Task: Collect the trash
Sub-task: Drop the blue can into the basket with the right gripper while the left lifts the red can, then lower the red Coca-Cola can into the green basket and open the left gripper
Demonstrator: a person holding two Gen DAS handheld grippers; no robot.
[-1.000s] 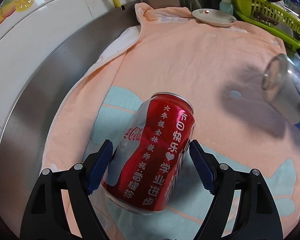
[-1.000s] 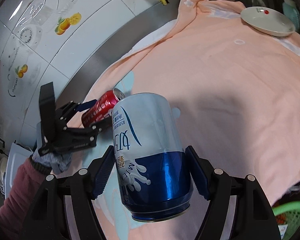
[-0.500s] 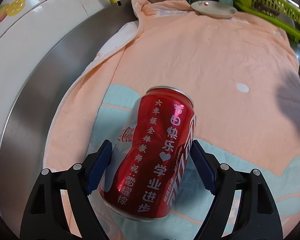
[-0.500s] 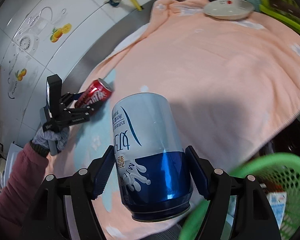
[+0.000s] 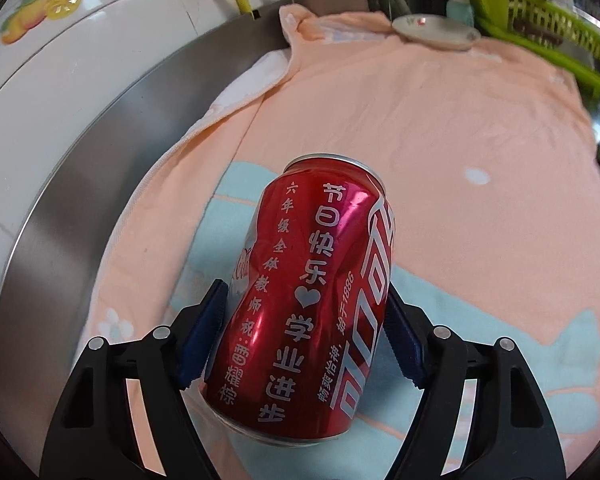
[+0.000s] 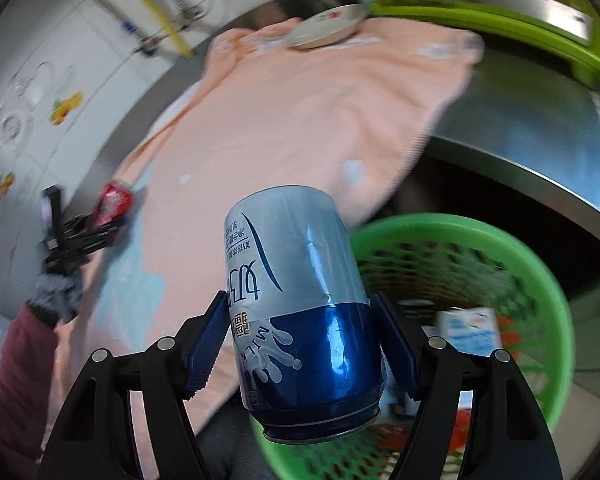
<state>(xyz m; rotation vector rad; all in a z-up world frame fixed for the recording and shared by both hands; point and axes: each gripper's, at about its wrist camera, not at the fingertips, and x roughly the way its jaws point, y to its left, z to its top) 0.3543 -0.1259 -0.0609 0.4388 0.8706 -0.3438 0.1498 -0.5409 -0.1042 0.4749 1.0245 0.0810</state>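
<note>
On my left side the left gripper (image 5: pixel 306 334) has its jaws clamped on a dented red cola can (image 5: pixel 314 300), blue pads (image 5: pixel 204 340) pressed against both flanks. The can points away from the jaws, its top end far out ahead, tilted a little to the left. Beneath it lies the peach towel (image 5: pixel 440 128) with pale blue patches, spread over the steel table (image 5: pixel 112 128). Well ahead of the jaws, at the towel's far edge, sits a white plate (image 5: pixel 436 30), and to the right of that a lime dish rack (image 5: pixel 540 32).

On my right side the right gripper (image 6: pixel 300 350) has its jaws clamped on a blue and white milk can (image 6: pixel 300 312), gripped around its dark blue lower band, with the pale end pointing forward. Just to the right of these jaws and below them I see the green mesh basket (image 6: pixel 540 280), open side up, with a small blue and white carton (image 6: pixel 470 326) lying inside among other blurred items. The milk can hangs beside the basket's near rim. Far off to the left of the jaws, my gloved left hand (image 6: pixel 58 292) holds the other tool with the red can over the towel.
</note>
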